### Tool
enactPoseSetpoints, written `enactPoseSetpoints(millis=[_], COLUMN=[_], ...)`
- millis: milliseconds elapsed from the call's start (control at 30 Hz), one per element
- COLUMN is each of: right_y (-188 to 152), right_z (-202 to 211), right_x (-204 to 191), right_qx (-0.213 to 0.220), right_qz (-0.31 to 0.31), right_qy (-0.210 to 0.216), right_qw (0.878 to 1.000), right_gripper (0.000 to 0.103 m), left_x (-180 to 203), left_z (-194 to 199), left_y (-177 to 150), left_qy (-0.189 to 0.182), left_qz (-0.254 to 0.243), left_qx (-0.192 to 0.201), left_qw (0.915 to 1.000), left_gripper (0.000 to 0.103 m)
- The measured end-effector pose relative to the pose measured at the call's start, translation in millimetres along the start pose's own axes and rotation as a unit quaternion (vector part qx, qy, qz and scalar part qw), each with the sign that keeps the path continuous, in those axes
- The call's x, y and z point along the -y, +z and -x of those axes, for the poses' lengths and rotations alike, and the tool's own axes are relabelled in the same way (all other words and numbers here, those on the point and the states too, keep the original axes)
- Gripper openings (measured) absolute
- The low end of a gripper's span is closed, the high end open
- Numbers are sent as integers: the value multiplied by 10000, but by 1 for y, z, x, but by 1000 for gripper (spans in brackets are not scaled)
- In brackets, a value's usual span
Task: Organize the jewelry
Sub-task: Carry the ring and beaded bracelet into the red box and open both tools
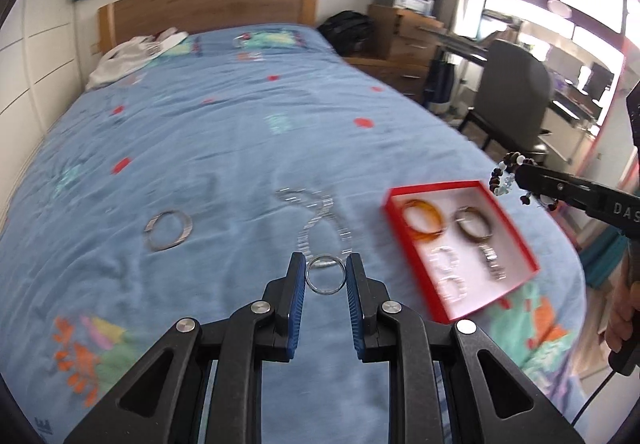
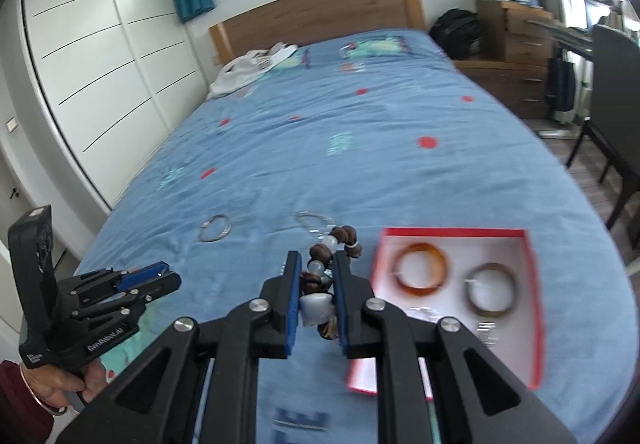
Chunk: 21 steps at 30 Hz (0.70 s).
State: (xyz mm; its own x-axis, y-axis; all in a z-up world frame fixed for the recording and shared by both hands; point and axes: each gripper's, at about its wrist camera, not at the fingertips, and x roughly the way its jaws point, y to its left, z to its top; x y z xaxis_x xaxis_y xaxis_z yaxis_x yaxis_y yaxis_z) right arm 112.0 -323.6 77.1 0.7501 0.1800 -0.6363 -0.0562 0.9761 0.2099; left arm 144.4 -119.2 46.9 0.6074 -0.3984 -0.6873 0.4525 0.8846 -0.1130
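Note:
My left gripper (image 1: 325, 276) is shut on a silver ring bangle (image 1: 325, 274), held just above the blue bedspread. My right gripper (image 2: 317, 276) is shut on a brown and white bead bracelet (image 2: 324, 264), held left of the red box (image 2: 532, 284). In the left wrist view the right gripper (image 1: 520, 172) hangs the bead bracelet (image 1: 506, 178) over the far corner of the red box (image 1: 400, 220). The box holds an amber bangle (image 1: 423, 218), a dark bangle (image 1: 474, 228) and silvery pieces. A silver chain (image 1: 320, 212) and a silver bangle (image 1: 168, 230) lie on the bed.
The bed (image 1: 220, 132) has a wooden headboard and white cloth (image 1: 124, 58) near the pillow end. A wardrobe (image 2: 88, 56) stands left. A chair (image 1: 512, 100), drawers and desk stand right of the bed. The box sits near the bed's right edge.

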Motion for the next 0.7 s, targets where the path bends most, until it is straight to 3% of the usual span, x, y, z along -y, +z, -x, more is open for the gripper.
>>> enactPoseSetpoints(millis=[300,700], right_y=[-11,-60], right_z=[23,-25], right_x=[68,130], right_qx=[-109,-724], right_qz=[-112,-345], right_qy=[-243,-152], right_qw=[9996,9967], right_gripper=[15,15], left_x=[75,131], left_z=[-34,-102], left_y=[10,-1], left_qy=[-368,-501], left_qz=[-335,-639], left_qx=[-181,-682], left_qw=[9986,9944], left_gripper=[20,20])
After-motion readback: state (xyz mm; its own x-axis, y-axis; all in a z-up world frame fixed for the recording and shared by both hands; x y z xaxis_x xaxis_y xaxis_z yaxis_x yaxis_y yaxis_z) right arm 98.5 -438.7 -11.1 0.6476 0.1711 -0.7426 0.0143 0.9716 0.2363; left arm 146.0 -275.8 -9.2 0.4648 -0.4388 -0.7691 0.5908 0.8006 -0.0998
